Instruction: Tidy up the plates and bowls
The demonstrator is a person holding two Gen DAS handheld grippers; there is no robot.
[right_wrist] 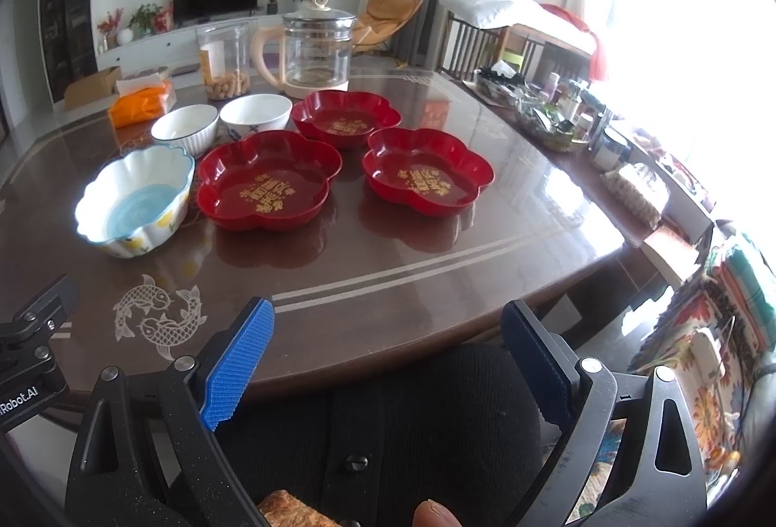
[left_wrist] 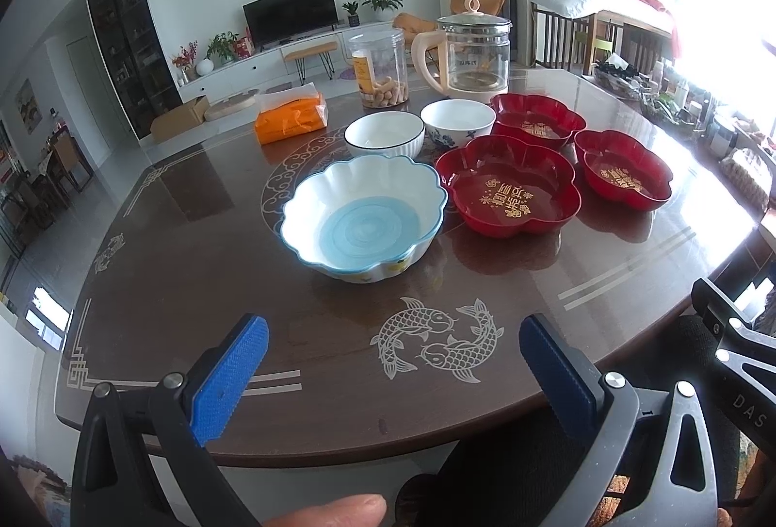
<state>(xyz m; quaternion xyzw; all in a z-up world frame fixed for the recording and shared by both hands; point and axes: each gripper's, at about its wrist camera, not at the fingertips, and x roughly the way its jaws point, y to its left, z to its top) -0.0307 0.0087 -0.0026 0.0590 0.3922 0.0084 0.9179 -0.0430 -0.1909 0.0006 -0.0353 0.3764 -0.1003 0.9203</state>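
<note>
On the brown table (left_wrist: 194, 284) stands a scalloped white bowl with a blue bottom (left_wrist: 363, 217) (right_wrist: 138, 201). Behind it are a ribbed white bowl (left_wrist: 384, 134) (right_wrist: 185, 128) and a white bowl with blue flowers (left_wrist: 457, 120) (right_wrist: 256, 113). Three red flower-shaped plates with gold lettering lie to the right: a near one (left_wrist: 507, 191) (right_wrist: 268, 180), a far one (left_wrist: 537, 120) (right_wrist: 345, 118), and a right one (left_wrist: 624, 168) (right_wrist: 428, 171). My left gripper (left_wrist: 393, 350) is open over the near table edge, empty. My right gripper (right_wrist: 388, 335) is open and empty, held off the table's front edge.
At the back stand a glass kettle (left_wrist: 468, 56) (right_wrist: 313, 49), a clear jar of snacks (left_wrist: 380, 68) (right_wrist: 224, 61) and an orange tissue pack (left_wrist: 291, 117) (right_wrist: 141, 100). Bottles and baskets (right_wrist: 557, 109) crowd the right side. A person's dark clothing (right_wrist: 412, 420) lies below the table edge.
</note>
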